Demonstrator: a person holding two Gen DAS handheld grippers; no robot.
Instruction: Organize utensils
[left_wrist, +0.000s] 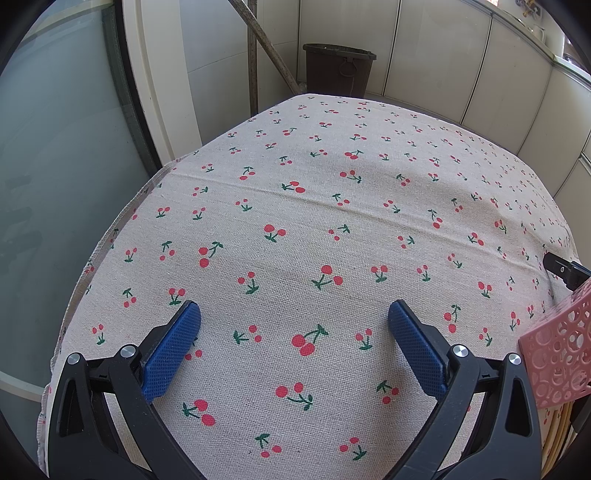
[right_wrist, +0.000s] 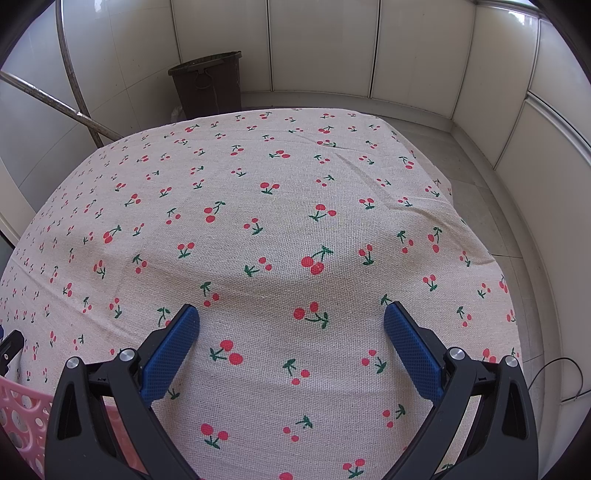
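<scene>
My left gripper (left_wrist: 293, 314) hangs open above a table covered by a cherry-print cloth (left_wrist: 332, 221), with nothing between its blue pads. A pink perforated basket (left_wrist: 557, 354) sits at the right edge of the left wrist view, beside that gripper. Pale stick-like items (left_wrist: 556, 439) show under the basket, too cut off to name. My right gripper (right_wrist: 291, 314) is open too, over the same cloth (right_wrist: 258, 206), and holds nothing. In the right wrist view the pink basket (right_wrist: 22, 410) lies at the lower left, partly behind the gripper's black arm.
A dark bin (left_wrist: 338, 68) stands on the floor beyond the table's far edge, and it shows again as the bin (right_wrist: 208, 85) in the right wrist view. Metal poles (left_wrist: 266, 48) lean near it. Tiled walls surround the table. A thin black cable (right_wrist: 561, 380) lies on the floor at right.
</scene>
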